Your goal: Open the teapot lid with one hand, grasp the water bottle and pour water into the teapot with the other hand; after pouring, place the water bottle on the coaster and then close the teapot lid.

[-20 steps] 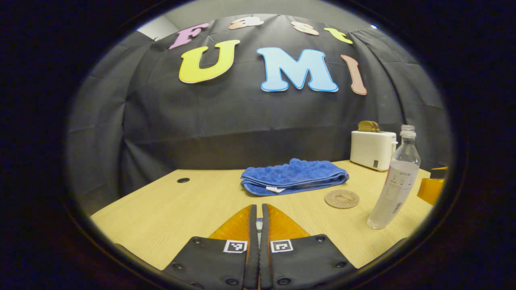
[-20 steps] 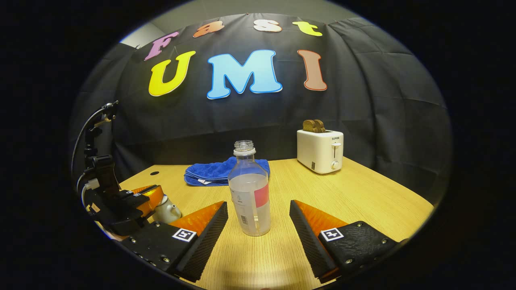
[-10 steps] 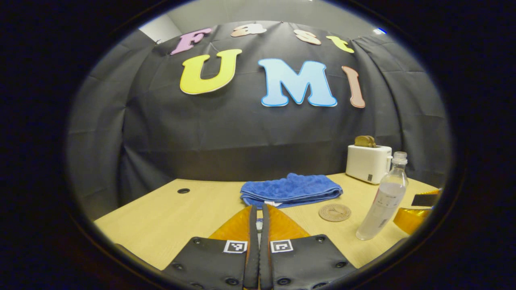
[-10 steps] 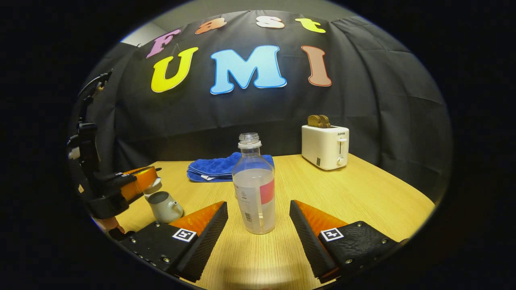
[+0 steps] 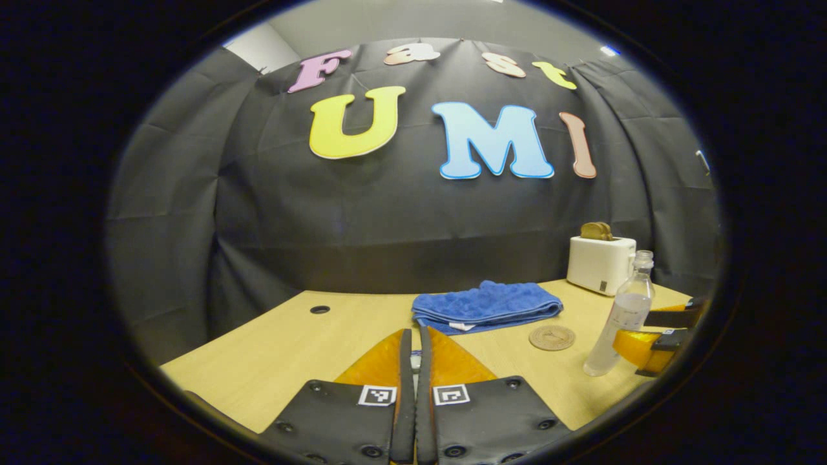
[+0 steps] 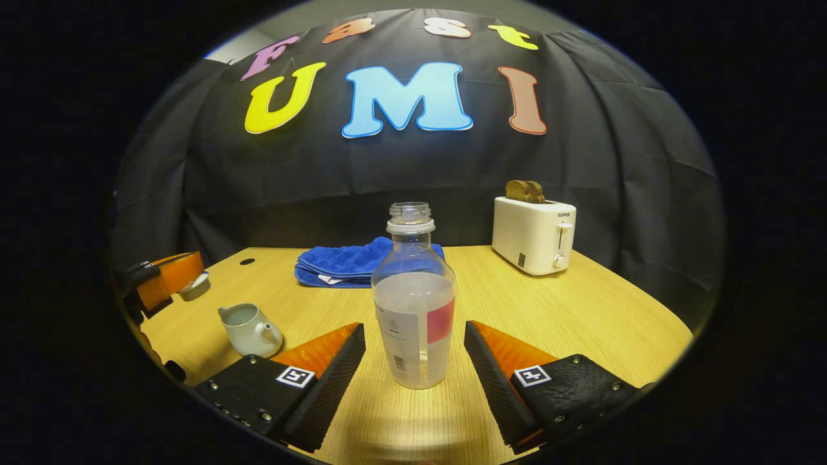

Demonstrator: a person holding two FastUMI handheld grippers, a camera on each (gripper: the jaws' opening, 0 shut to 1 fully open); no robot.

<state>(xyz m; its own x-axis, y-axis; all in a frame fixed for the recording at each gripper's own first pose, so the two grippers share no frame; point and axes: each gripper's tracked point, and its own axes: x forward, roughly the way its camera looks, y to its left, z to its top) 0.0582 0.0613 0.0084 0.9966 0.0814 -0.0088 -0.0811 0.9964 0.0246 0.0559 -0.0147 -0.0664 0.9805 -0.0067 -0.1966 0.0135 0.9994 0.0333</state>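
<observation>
The first step looks done: in the right gripper view the teapot [image 6: 249, 329] stands open near the table's [image 6: 581, 310] left edge, its mouth bare, and the lid [image 6: 194, 285] hangs above and to the left of it, clear of the pot, pinched in the left tongs [image 6: 173, 284]. In the left gripper view those left tongs [image 5: 414, 349] show their two fingers [image 5: 446, 361] drawn almost together with only a thin slit between, and a small pale piece sits in that slit, which I take to be the lid's knob. The right tongs [image 6: 413, 352] stand wide apart on either side of the water bottle [image 6: 415, 303], a clear gap on each side, so they hold nothing yet; the left gripper view shows the same, with the right tongs [image 5: 652, 339] just at the water bottle [image 5: 621, 320]. The bottle stands upright and uncapped toward the table's near edge, roughly half full. The coaster [image 5: 552, 337] lies bare on the table, between the bottle and the folded blue towel [image 5: 486, 305] nearer the back edge; a toaster [image 6: 533, 232] sits at the back right corner. By my reading, the grasp on the bottle is the step in hand, and everything after it remains: lifting, pouring into the teapot, setting the bottle on the coaster, and putting the lid back.
</observation>
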